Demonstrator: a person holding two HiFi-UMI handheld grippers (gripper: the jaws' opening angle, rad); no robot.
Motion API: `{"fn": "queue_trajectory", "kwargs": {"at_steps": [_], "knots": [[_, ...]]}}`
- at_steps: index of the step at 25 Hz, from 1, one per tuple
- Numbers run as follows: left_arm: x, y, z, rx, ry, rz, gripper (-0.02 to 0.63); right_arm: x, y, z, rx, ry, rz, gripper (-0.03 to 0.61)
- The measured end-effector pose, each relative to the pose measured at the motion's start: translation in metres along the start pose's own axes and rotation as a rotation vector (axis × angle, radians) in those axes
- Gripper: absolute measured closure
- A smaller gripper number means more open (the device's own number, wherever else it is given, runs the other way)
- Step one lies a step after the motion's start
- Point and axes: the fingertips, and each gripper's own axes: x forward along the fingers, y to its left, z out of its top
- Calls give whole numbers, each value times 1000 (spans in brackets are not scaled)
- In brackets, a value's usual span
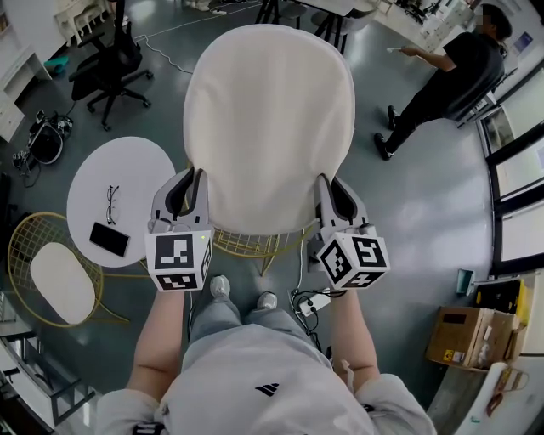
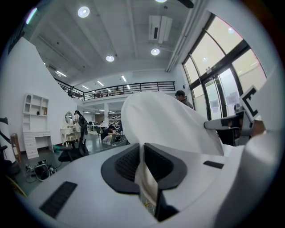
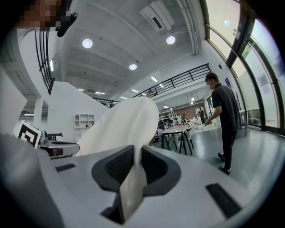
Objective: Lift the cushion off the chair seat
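Cream cushion (image 1: 268,127) is pinched edgewise in left claw (image 1: 189,185) and right claw (image 1: 333,191). Lift off wire chair (image 1: 251,245) is judged complete.

A glossy grey floor (image 1: 442,221) spreads under a black office chair (image 1: 109,68) and a round white surface (image 1: 127,174) bearing glasses (image 1: 111,202) and a phone (image 1: 110,240). A cardboard box (image 1: 467,336) sits at the right. Tall windows (image 2: 222,84) brighten one wall. Round ceiling lights (image 2: 83,12) glow above a railed mezzanine (image 2: 133,87) and white shelves (image 2: 35,107).
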Motion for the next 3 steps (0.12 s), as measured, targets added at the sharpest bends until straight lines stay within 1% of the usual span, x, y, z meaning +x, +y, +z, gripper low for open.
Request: {"fn": "queue_trajectory", "kwargs": {"at_steps": [3], "knots": [[2,3,-1,1,-2,0,569,3,1,-2,1,0,1,512]]}}
